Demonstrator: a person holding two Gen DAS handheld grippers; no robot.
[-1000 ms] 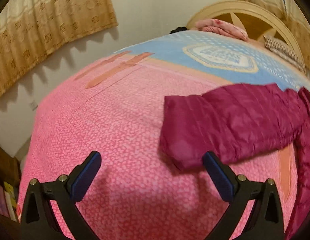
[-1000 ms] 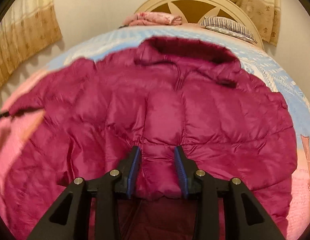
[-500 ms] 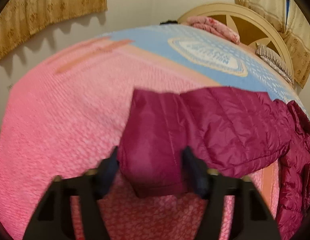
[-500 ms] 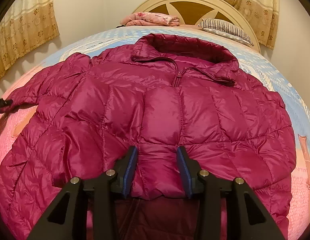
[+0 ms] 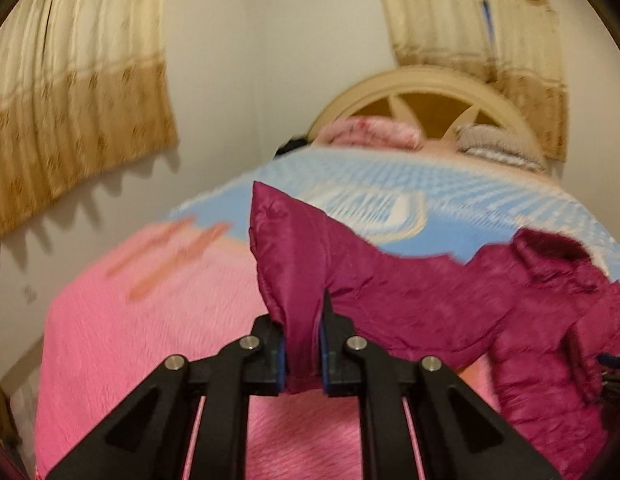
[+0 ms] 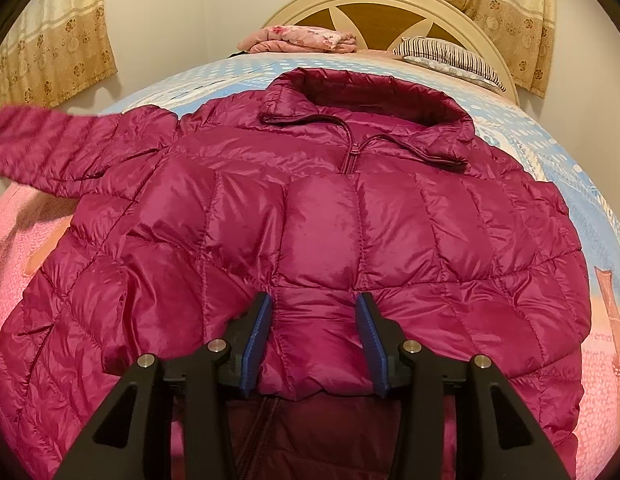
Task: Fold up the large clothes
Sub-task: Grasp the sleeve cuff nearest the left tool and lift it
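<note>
- Your left gripper [image 5: 301,354] is clamped on the cuff end of the sleeve [image 5: 350,288]; the magenta fabric is squeezed flat between the two blue pads and stands up from them, off the bed.
- Your right gripper [image 6: 314,342] sits at the hem of the down jacket [image 6: 310,216], jaws partly closed with a bulge of the hem between the pads. Whether they truly bite or only bracket it, you cannot tell.
- The jacket lies face up on the pink and blue bedspread [image 6: 598,208], collar [image 6: 366,100] towards the headboard [image 6: 382,4], hem towards you.
- The relation that matters: from the left gripper, the sleeve runs rightwards to the shoulder, and the jacket body lies to your right. The sleeve's long axis runs across the bed, crosswise to the body's zip line.
- So the left hand alone has the sleeve; likely you carry it right, across the chest, while the right pins the hem.
- Watch the slippery shell; it may slide out.
</note>
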